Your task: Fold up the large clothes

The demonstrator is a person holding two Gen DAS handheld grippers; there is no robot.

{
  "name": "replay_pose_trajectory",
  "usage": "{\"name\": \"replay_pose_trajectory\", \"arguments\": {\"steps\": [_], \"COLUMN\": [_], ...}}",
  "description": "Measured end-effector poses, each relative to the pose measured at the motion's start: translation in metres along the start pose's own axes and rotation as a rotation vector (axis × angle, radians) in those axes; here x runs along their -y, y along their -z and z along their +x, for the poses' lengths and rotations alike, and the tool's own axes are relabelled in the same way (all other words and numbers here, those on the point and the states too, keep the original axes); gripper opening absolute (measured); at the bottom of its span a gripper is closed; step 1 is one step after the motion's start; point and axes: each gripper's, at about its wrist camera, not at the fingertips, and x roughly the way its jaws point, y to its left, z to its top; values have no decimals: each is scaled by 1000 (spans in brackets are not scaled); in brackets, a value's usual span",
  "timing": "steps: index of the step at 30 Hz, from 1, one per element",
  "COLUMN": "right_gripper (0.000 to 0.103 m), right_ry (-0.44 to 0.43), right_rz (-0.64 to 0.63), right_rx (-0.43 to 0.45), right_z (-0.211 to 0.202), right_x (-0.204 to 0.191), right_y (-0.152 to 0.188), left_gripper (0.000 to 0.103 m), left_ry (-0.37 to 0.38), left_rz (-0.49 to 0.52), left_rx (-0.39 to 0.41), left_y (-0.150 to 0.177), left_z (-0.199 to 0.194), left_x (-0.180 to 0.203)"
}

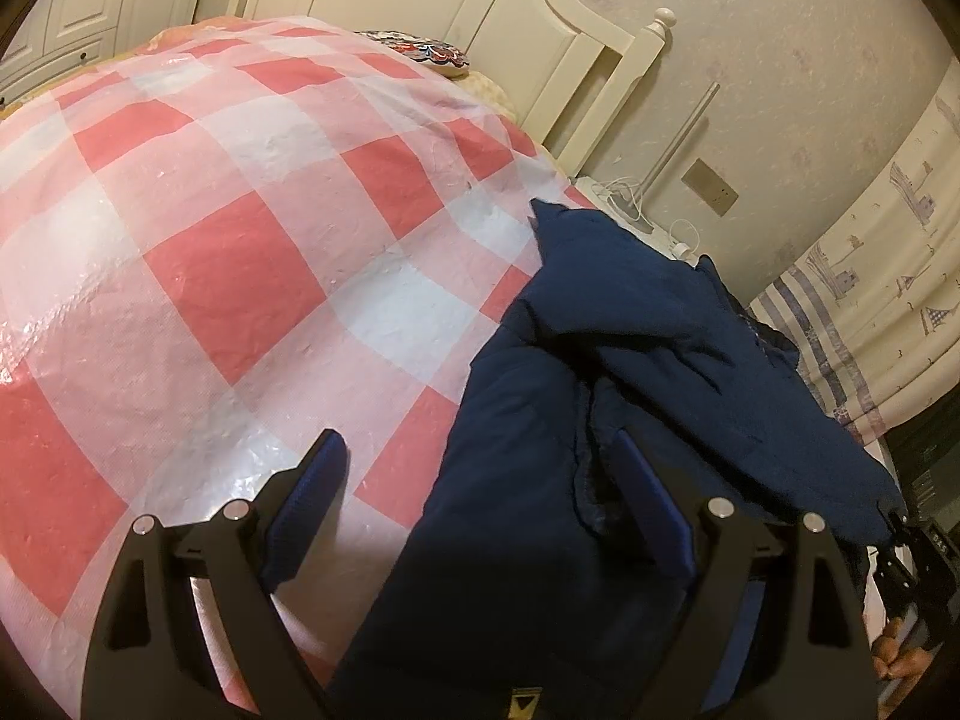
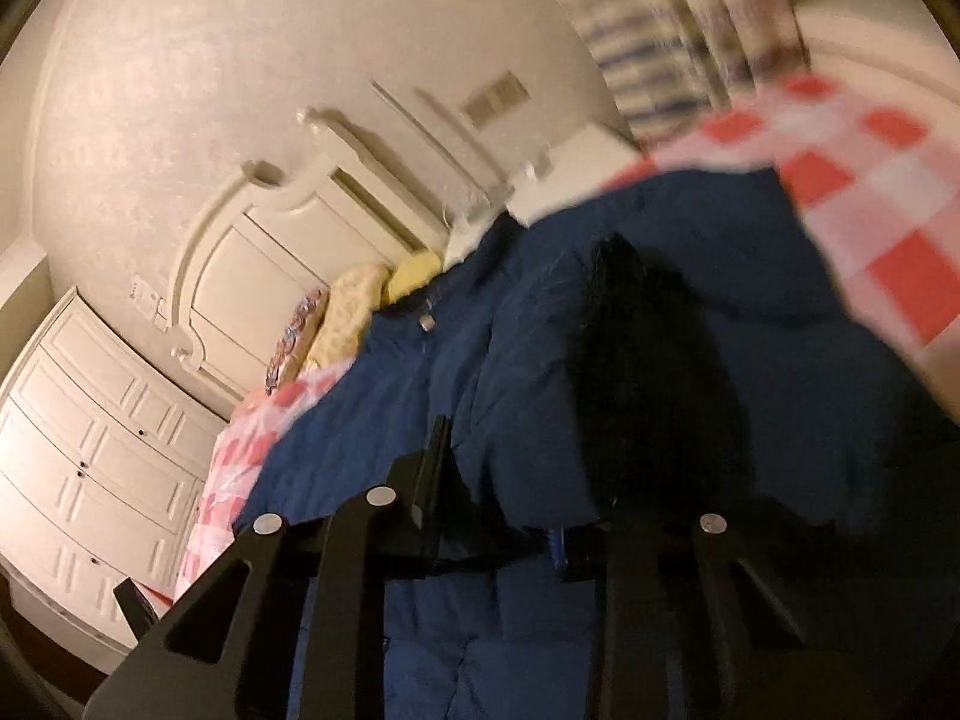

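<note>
On the bed, right side: the dark blue padded coat lies in a bunched heap on the checked plastic sheet, part of it doubled back over itself, one end trailing toward the bedside.
Coat's state: half-folded at best; lumpy, no clean edges yet.
Left hand-held gripper: jaws spread wide over the coat's near edge, one finger out over the sheet, the other against the cloth; nothing pinched.
Right hand-held gripper: jaws drawn close together with blue cloth bunched at them; the view is blurred, so I can't swear the pads bite.
Step in hand: I'd say taking hold of the coat for the next fold.
Next move calls for: the left closing on an edge, then both carrying that flap across evenly.
Around: cream headboard behind, striped curtain beside.
</note>
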Motion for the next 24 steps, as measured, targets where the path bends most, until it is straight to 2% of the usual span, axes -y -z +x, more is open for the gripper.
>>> {"name": "replay_pose_trajectory", "arguments": {"steps": [3,4,5,7,9,10,11,14,15,17,19,20,21,23,24], "right_gripper": [36,38,41,46,57,64,65,65,65,65,65,65,66,66,66], "right_ry": [98,89,92,159,228,239,237,242,254,331,426,441,414,380,375], "right_rz": [33,46,55,21,-68,-110,-161,-370,-422,-526,-545,-529,-521,-516,-511], "right_rx": [-123,-131,-111,-32,91,126,140,87,69,31,-51,-108,-112,-128,-144], "right_z": [14,12,4,-15,-36,-41,-42,-17,-7,20,49,58,61,60,57], "right_x": [17,23,25,20,2,-7,-19,-64,-73,-83,-66,-50,-40,-32,-33], "right_y": [1,1,1,-4,-12,-15,-16,-17,-15,-5,2,8,11,10,9], "left_gripper": [89,89,89,89,94,98,100,100,100,100,100,101,101,101,101], "left_ry": [-22,-33,-50,-59,-26,-3,15,7,-19,-97,-137,-164,-179,-137,-135], "left_rz": [21,42,84,157,188,205,250,431,494,572,607,618,625,630,627], "left_rx": [7,15,33,86,143,162,180,133,107,51,-26,-86,-128,-57,-56], "left_y": [0,-1,-1,-7,-21,-28,-37,-50,-51,-49,-43,-38,-31,-22,-22], "left_z": [-2,-5,-11,-26,-43,-48,-51,-33,-18,17,49,71,89,91,92], "left_x": [4,7,14,29,49,61,80,136,154,175,179,177,171,163,161]}}
